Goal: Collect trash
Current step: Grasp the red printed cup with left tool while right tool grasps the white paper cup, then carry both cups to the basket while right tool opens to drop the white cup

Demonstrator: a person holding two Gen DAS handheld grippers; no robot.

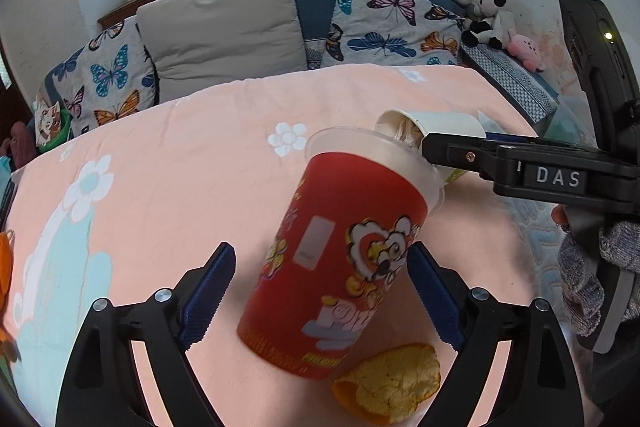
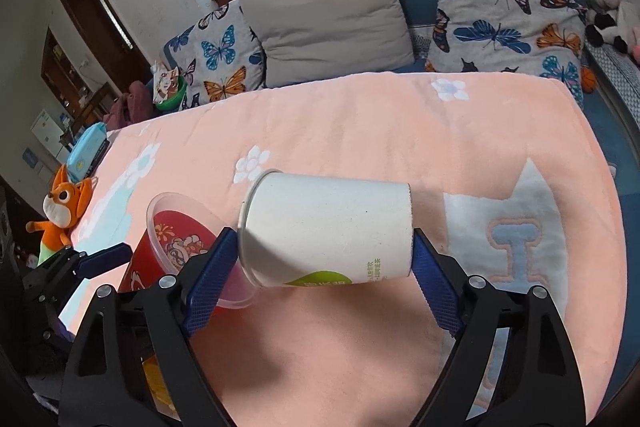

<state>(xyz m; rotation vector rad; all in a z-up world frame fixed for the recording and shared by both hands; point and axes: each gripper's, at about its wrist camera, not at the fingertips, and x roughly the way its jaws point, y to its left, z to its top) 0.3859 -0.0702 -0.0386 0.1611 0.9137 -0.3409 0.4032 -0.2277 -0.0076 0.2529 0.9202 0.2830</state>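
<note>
Trash gathering underway: right tongs clamp white cup; left tongs apart around red cup; next, tip white cup's contents in

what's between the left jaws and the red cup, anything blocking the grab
Nothing visible. The red cup stands tilted in the gap of the open left gripper, with bare blanket on either side. The orange peel lies at its base, nearer the camera, and the white paper cup lies beyond its rim.

Your left tongs point steeply down, jaws spread wide. Your right tongs clamp crosswise, held by your hand in a knit sleeve.
</note>
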